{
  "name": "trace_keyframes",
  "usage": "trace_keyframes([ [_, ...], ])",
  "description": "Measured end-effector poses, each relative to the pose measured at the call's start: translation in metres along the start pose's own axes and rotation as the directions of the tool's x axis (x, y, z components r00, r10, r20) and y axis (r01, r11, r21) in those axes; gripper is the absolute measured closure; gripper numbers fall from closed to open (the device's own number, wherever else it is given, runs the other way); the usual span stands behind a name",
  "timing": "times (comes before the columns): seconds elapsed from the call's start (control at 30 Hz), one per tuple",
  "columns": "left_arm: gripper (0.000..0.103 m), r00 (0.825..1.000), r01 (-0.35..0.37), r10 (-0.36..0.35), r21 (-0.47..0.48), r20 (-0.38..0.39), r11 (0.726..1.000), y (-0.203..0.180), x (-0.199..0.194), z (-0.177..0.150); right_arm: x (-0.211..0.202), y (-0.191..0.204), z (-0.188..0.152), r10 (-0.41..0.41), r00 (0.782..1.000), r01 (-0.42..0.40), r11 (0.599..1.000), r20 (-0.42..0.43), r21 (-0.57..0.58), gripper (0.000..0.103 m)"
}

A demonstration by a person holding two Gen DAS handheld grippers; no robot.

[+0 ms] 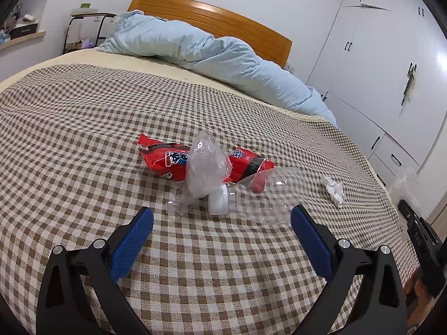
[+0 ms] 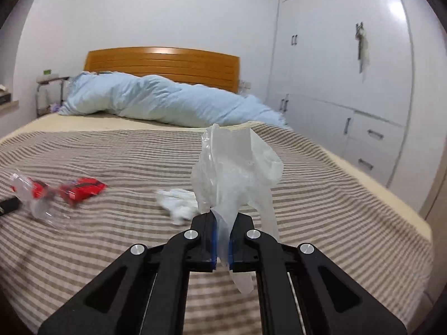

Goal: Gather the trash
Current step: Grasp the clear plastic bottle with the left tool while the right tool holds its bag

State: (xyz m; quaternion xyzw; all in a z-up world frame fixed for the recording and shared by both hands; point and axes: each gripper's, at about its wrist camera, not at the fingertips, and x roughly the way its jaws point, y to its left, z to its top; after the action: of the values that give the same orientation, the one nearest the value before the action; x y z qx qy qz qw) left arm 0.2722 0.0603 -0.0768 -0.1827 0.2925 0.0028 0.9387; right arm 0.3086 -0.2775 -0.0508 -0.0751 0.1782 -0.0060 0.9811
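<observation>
The bed (image 1: pixel 83 128) fills both views, spread with a brown-and-cream checked cover, and a pale blue duvet (image 1: pixel 201 53) lies bunched along its head end against the wooden headboard (image 1: pixel 218 19). White wardrobes (image 1: pixel 377 64) stand along the bed's right side.

The trash lies in a loose cluster toward the foot end, near the middle of the cover. A clear bottle (image 1: pixel 268 195) lies on its side with its white cap (image 1: pixel 219 202) pointing left. Behind it and touching it is a red wrapper (image 1: pixel 164 160), flattened on the cover. A crumpled clear film (image 1: pixel 205 166) sits upright on top of the wrapper, against the cap. A white tissue wad (image 1: pixel 333 189) lies apart from these, nearer the bed's right edge.

The left gripper (image 1: pixel 222 217) hovers over the cover just short of the bottle, its blue-padded jaws spread wide with nothing between them.

The right gripper (image 2: pixel 222 220) is clamped on a thin plastic bag (image 2: pixel 237 167), which stands up above the pads and hangs in a tail below them, clear of the cover. In the right wrist view the tissue wad lies just beyond and left of the bag.
</observation>
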Motion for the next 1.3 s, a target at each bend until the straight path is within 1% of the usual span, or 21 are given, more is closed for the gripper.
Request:
trace_keyframes([
  [0.07, 0.007, 1.000, -0.001, 0.001, 0.000, -0.001, 1.000, 0.000, 0.000, 0.000, 0.001, -0.012, -0.009, -0.020, 1.000, 0.020, 1.000, -0.005, 0.001, 0.098],
  [0.13, 0.007, 1.000, -0.001, 0.001, 0.001, 0.000, 1.000, 0.000, 0.000, 0.000, 0.004, -0.022, -0.016, -0.007, 1.000, 0.007, 0.999, -0.021, 0.042, 0.098],
  [0.2, 0.007, 1.000, -0.002, 0.002, 0.001, 0.000, 1.000, 0.000, 0.000, 0.000, 0.006, -0.025, -0.017, -0.014, 1.000, 0.016, 0.998, -0.028, 0.061, 0.098],
  [0.4, 0.007, 1.000, -0.012, 0.012, 0.012, 0.005, 1.000, -0.004, -0.002, -0.001, 0.004, -0.014, -0.019, -0.017, 1.000, 0.017, 1.000, -0.020, 0.010, 0.098],
  [0.6, 0.007, 1.000, -0.023, 0.023, 0.016, 0.017, 1.000, -0.006, -0.005, -0.002, 0.008, -0.019, -0.019, -0.010, 0.999, 0.011, 1.000, -0.038, 0.023, 0.098],
  [0.77, 0.007, 0.999, -0.029, 0.028, 0.007, 0.039, 1.000, -0.005, -0.013, -0.005, 0.010, -0.013, -0.019, -0.006, 0.999, 0.006, 1.000, -0.045, -0.003, 0.098],
  [0.87, 0.007, 0.999, -0.033, 0.034, -0.005, 0.028, 0.999, -0.003, -0.015, -0.006, 0.012, -0.012, -0.019, -0.004, 0.999, 0.003, 1.000, -0.051, -0.009, 0.098],
  [0.97, 0.007, 0.999, -0.041, 0.042, -0.041, 0.016, 0.998, 0.004, -0.016, -0.005, 0.014, -0.014, -0.019, 0.002, 0.998, -0.002, 1.000, -0.058, -0.001, 0.098],
  [1.17, 0.007, 0.998, -0.069, 0.068, -0.083, -0.013, 0.994, 0.018, -0.018, -0.001, 0.013, -0.014, -0.020, 0.011, 0.999, -0.011, 1.000, -0.053, -0.003, 0.098],
  [1.23, 0.007, 0.997, -0.079, 0.078, -0.079, -0.012, 0.994, 0.016, -0.019, 0.000, 0.013, -0.012, -0.021, 0.012, 0.999, -0.013, 1.000, -0.053, -0.009, 0.098],
  [1.3, 0.007, 0.995, -0.096, 0.096, -0.048, 0.000, 0.994, 0.011, -0.020, 0.002, 0.013, -0.011, -0.021, 0.017, 0.998, -0.018, 1.000, -0.054, -0.014, 0.098],
])
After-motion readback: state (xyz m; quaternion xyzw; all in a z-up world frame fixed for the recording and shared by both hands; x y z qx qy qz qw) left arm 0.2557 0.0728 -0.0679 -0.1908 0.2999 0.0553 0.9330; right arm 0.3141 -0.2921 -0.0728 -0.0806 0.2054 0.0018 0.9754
